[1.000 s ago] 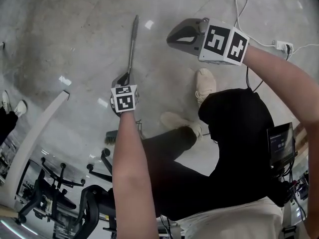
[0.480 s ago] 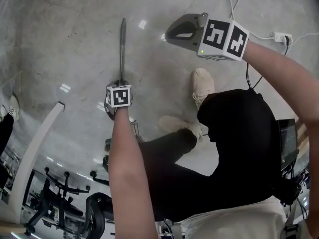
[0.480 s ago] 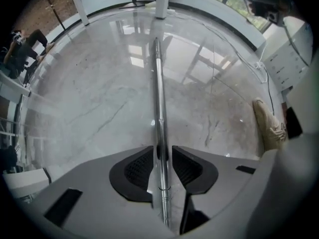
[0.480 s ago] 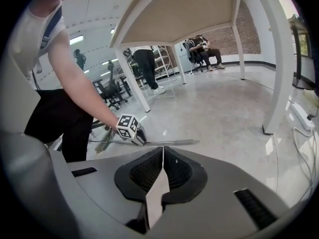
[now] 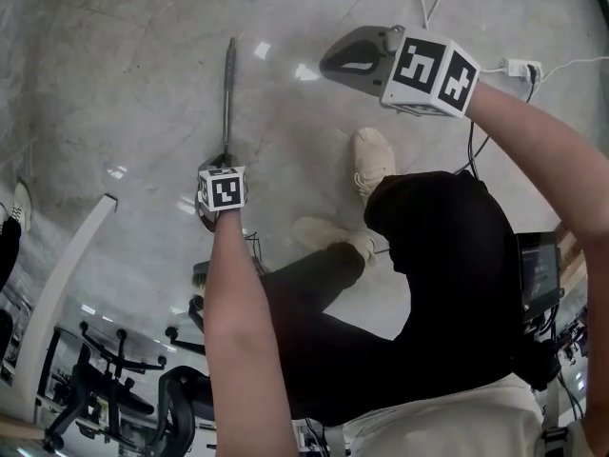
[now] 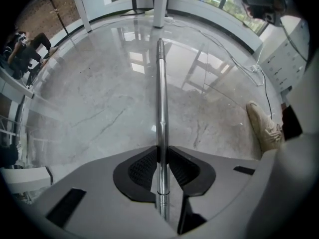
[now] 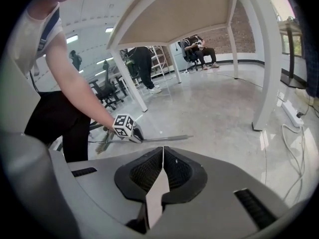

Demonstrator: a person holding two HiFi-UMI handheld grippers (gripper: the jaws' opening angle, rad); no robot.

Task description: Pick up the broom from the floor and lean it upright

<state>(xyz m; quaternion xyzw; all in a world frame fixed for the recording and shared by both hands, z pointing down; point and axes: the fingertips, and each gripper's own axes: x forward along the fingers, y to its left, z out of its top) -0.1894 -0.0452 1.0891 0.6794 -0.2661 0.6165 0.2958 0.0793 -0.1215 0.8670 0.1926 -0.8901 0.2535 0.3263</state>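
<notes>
Seen from overhead, one broom [image 5: 227,93] lies on the floor [image 5: 114,84] pointing to twelve o'clock, with two tools: the left hand-held gripper [image 5: 223,171] on its near end, its own view showing jaws closing against the pole, and the right hand-held gripper [image 5: 331,65] at one o'clock, its jaws together and empty.

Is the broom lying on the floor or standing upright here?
Lying down: the broom handle runs flat along the floor, and the left gripper is closing its jaws around it.
</notes>
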